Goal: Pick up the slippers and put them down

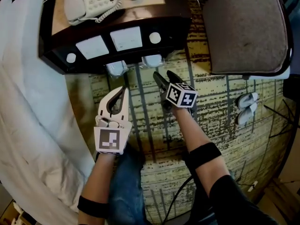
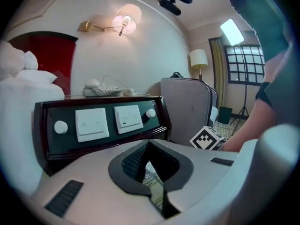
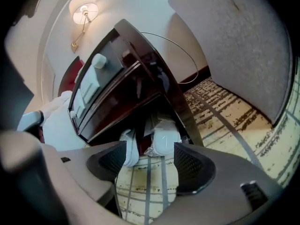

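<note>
Two white slippers in clear wrap lie on the carpet, tucked under the front of the dark nightstand [image 1: 61, 62]: one slipper [image 1: 116, 68] to the left, the other slipper [image 1: 152, 60] to the right. My white left gripper [image 1: 124, 89] points at the left one from just in front, jaws shut and empty. My black right gripper [image 1: 165, 77] hovers just short of the right slipper with its jaws open. In the right gripper view both wrapped slippers [image 3: 164, 137] [image 3: 129, 146] lie just beyond the open right gripper [image 3: 150, 165]. In the left gripper view the shut left gripper [image 2: 151, 175] faces the nightstand's switch panel [image 2: 101, 123].
A telephone [image 1: 91, 1] sits on the nightstand. White bedding [image 1: 28, 116] fills the left side. A grey upholstered chair [image 1: 246, 29] stands at the right, with another white slipper pair [image 1: 247, 108] on the patterned carpet [image 1: 211, 107] beside it. A tripod leg [image 1: 276, 114] is at far right.
</note>
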